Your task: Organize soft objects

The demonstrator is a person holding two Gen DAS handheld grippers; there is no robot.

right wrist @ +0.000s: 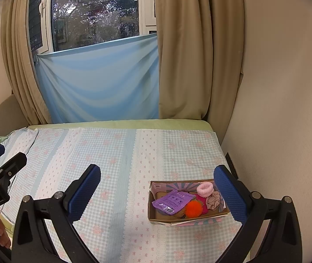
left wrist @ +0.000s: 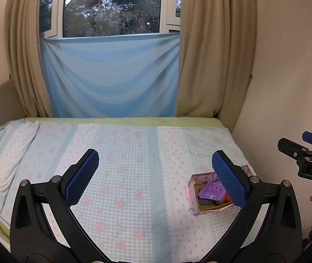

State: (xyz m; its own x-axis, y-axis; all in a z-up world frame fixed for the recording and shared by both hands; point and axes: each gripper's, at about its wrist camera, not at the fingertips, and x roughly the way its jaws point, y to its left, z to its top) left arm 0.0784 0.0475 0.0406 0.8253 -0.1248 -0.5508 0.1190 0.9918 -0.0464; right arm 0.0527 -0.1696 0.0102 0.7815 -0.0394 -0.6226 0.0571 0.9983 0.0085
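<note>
**Both jaws wide over the bed, box of soft things by the wall**

My left gripper (left wrist: 156, 173) hangs above the checked bedspread (left wrist: 120, 175) with its blue-padded fingers (left wrist: 82, 175) spread far apart, nothing between them. My right gripper (right wrist: 157, 188) is the same: jaws fully parted, holding nothing, above the same pale blue and pink flowered cloth.

The cardboard box (right wrist: 156, 213) sits on the bedspread at the right side of the bed, near the cream wall (right wrist: 276, 109). From the right wrist view it lies just ahead of my right-hand finger; from the left wrist view that box (left wrist: 194, 206) is partly hidden behind my left gripper's right finger. Inside it I see a purple packet (right wrist: 172, 200) with small printed icons and a barcode, too small to read, an orange pom-pom (right wrist: 193, 209) touching it, a pink fluffy band (right wrist: 204, 189) at the far wall of the box, a beige fabric scrunchie (right wrist: 214, 201) beside that, and something brown at the front that I cannot make out.

Writing: at the edge of the left wrist view the other gripper's body shows "DAS"; in the right wrist view the other gripper's body reads "GenRobot.AI". Fingers of a hand (right wrist: 0, 232) wrap the handle below it.

Behind the bed hang beige curtains (right wrist: 188, 54) and a light blue sheet (right wrist: 101, 79) across the lower window.
</note>
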